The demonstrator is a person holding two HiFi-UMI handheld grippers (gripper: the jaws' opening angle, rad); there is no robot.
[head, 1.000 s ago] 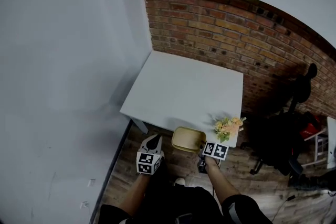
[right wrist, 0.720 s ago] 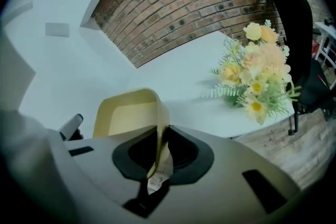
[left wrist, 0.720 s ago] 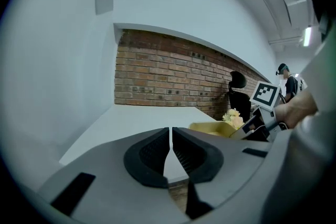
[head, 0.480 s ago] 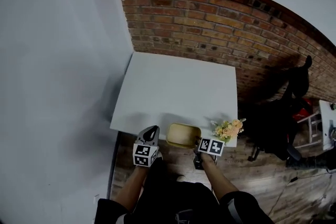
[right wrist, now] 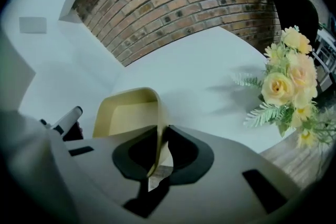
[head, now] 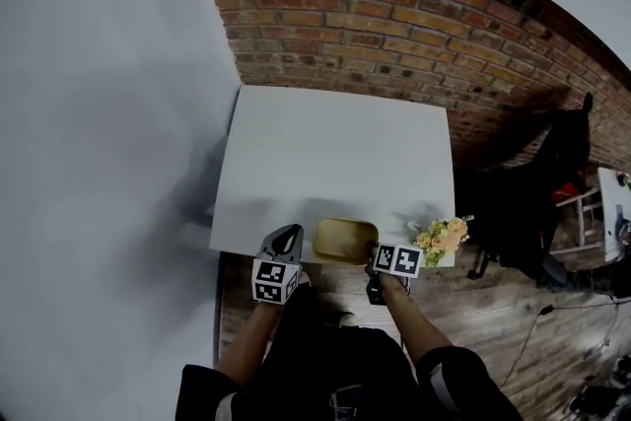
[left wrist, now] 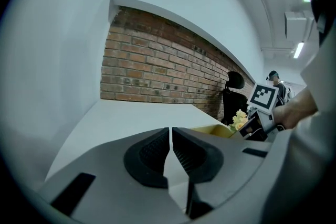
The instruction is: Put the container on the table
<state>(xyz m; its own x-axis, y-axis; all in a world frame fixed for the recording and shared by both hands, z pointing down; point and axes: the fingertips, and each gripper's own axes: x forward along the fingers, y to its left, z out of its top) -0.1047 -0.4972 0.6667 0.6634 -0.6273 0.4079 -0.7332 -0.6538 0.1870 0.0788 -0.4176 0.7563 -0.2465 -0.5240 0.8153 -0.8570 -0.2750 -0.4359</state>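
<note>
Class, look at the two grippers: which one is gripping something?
The right gripper: its jaws pinch the wall of the yellow container. The left gripper has its jaws together with nothing between them.

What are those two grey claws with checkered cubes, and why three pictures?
A person holds a two-jaw gripper in each hand. One picture comes from a camera on their head, looking down; the others from a camera on each gripper. Below stands a white square table against a brick wall, with pale yellow flowers at its near right corner. The right gripper is shut on the wall of a shallow pale yellow plastic container at the table's near edge. The left gripper is shut, empty.
</note>
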